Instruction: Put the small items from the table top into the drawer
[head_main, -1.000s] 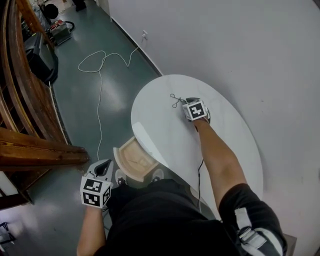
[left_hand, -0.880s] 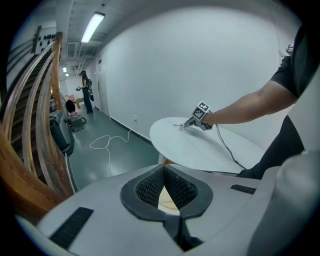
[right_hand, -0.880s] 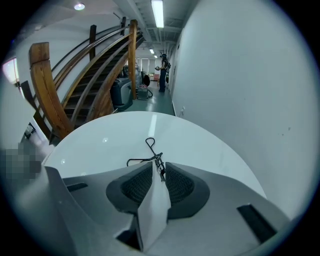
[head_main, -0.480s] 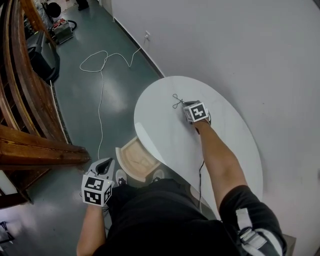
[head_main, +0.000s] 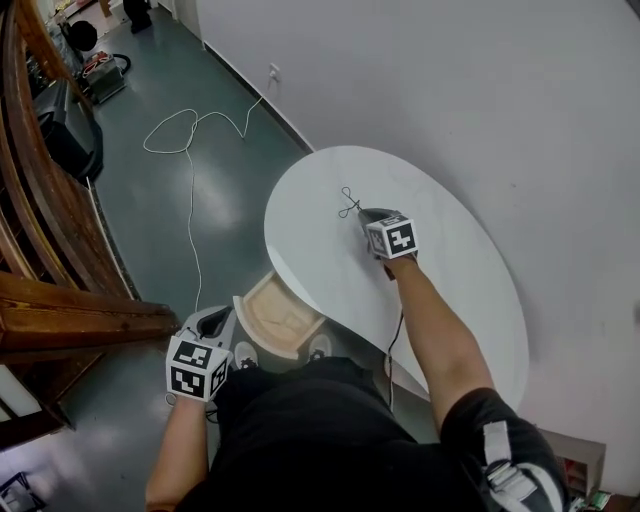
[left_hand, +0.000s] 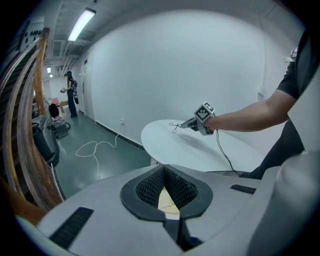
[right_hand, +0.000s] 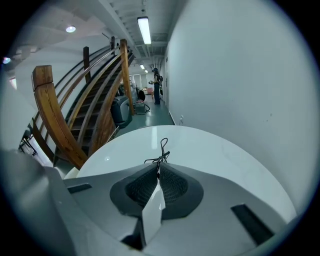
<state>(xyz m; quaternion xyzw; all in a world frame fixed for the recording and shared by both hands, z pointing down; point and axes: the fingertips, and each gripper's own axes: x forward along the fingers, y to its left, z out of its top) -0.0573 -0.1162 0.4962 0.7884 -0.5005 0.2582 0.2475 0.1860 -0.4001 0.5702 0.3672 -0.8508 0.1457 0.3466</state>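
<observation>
No legible text, no labels, no numbers

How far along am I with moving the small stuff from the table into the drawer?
Done: the drawer stands open beside the left gripper, which is shut and empty. In hand: the right gripper has just been closing its jaws on the thin wire item over the white table. Left: carrying it to the drawer and dropping it in. No other small item shows on the table.

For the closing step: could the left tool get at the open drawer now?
Probably yes: the left tool hangs right beside the drawer, pointing at it, with nothing seen between them.
</observation>
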